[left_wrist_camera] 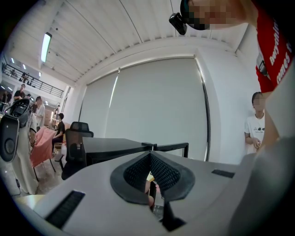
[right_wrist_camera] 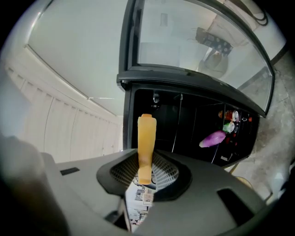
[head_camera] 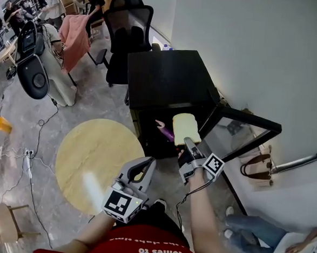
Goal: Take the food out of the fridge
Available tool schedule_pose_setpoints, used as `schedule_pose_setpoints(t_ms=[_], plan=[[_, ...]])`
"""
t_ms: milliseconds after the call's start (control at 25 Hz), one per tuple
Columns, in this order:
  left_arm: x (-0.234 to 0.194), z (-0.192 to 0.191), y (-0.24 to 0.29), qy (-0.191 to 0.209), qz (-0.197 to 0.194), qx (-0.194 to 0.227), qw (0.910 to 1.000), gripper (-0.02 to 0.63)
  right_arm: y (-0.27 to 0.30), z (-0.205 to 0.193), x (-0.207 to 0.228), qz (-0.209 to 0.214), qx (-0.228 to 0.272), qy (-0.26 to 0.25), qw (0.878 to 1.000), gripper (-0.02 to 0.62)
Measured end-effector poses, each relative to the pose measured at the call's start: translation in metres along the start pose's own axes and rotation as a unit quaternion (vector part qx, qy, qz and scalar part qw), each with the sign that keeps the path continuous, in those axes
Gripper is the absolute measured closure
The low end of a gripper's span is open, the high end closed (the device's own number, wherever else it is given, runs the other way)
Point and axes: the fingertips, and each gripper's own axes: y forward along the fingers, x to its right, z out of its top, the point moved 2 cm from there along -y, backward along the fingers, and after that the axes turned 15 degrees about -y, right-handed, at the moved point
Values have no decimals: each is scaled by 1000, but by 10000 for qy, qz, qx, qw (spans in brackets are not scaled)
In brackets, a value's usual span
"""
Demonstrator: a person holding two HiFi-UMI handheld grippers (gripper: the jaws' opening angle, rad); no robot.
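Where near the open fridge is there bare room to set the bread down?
The fridge top, between wall and chair, is bare. So is the round yellow surface left of it. Inside is tighter for the bread: an eggplant lies there, cans near it.

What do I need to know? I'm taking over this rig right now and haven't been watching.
Right gripper: shut on the bread, held in front of the fridge.
Left gripper: shut, empty, lower and further from the fridge.
Inside: a purple vegetable on a shelf. The small colourful items near it are too small to name.
Done: door open, bread gripped, seemingly clear of the shelves.
Left: set the bread down, then probably fetch the purple vegetable.
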Motion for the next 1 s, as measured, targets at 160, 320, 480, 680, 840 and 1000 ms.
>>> schedule_pose_setpoints(t_ms=[160,320,480,680,840,1000], plan=[[-6,4,-9,-34,20,83,10000,600,-9,-13,-27,242,-108,24,9996,508],[-10,5,-18,-83,41,107,9999,600,-17,-32,-49,446,-234,29,9987,508],[-13,2,-25,-66,101,103,9999,599,-22,-53,-61,578,-457,-5,9973,508],[-22,0,-41,-125,251,125,9995,600,-21,-82,-72,711,-762,44,9945,508],[-34,0,-56,-225,467,183,9985,600,-14,-107,-77,813,-1094,41,9907,508],[-46,0,-72,-251,733,268,9966,598,-2,-132,-82,957,-1426,108,9851,508]])
